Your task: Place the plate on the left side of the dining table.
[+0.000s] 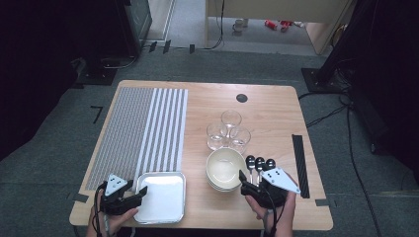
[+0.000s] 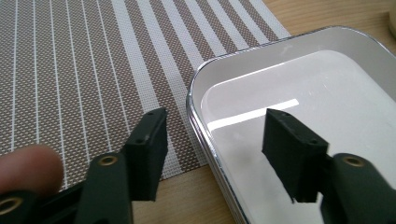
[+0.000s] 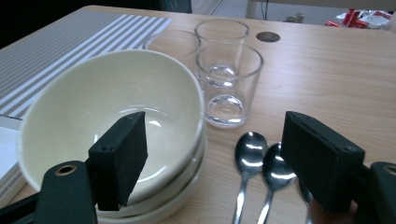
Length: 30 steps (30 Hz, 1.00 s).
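Left tool (image 1: 140,193), spread wide and holding nothing, poised at the near left edge of the tray (image 1: 160,196); in the left gripper view one pad (image 2: 148,149) over the striped mat (image 2: 84,70) and bare wood, the other pad (image 2: 292,151) over the tray (image 2: 299,79), the tray's rim running between them. Tray on the surface (image 1: 276,113), its far left corner overlapping the mat (image 1: 138,131). Right tool (image 1: 245,181), likewise spread and empty, just right of the stacked bowls (image 1: 225,169), which lie right of the tray. Seen from the right gripper view, bowls (image 3: 112,107) behind the left pad, spoons (image 3: 261,163) between the pads. Three glasses (image 1: 228,131) beyond the bowls, touching one another.
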### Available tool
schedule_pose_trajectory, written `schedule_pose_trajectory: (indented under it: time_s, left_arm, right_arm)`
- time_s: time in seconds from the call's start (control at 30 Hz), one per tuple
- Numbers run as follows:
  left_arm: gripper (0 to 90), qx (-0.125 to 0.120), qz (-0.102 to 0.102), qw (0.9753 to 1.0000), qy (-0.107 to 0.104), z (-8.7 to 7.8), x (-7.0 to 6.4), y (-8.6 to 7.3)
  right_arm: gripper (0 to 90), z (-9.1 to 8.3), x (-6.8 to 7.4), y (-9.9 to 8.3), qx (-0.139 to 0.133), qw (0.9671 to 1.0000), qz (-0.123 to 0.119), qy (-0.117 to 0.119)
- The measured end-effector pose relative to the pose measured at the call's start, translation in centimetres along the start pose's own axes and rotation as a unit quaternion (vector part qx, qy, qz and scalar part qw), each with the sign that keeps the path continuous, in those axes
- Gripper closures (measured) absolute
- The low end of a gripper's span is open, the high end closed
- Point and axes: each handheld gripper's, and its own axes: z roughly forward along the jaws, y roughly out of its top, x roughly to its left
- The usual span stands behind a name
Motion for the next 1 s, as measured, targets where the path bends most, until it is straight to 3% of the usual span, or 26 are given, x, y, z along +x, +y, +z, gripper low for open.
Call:
schedule_pose_trajectory:
  time_s: [0.23,1.0]
  left_arm:
    - [42.3,0.008,0.011,0.9999,-0.001,0.1,-0.1,-0.1]
    - [43.3,0.013,0.015,0.9998,-0.003,0.4,-0.2,-0.4]
  right_arm:
    - [23.2,0.4,1.6,0.8,-0.005,0.9997,-0.013,0.018]
    - [24.1,1.8,6.3,1.6,-0.002,0.9974,-0.034,0.063]
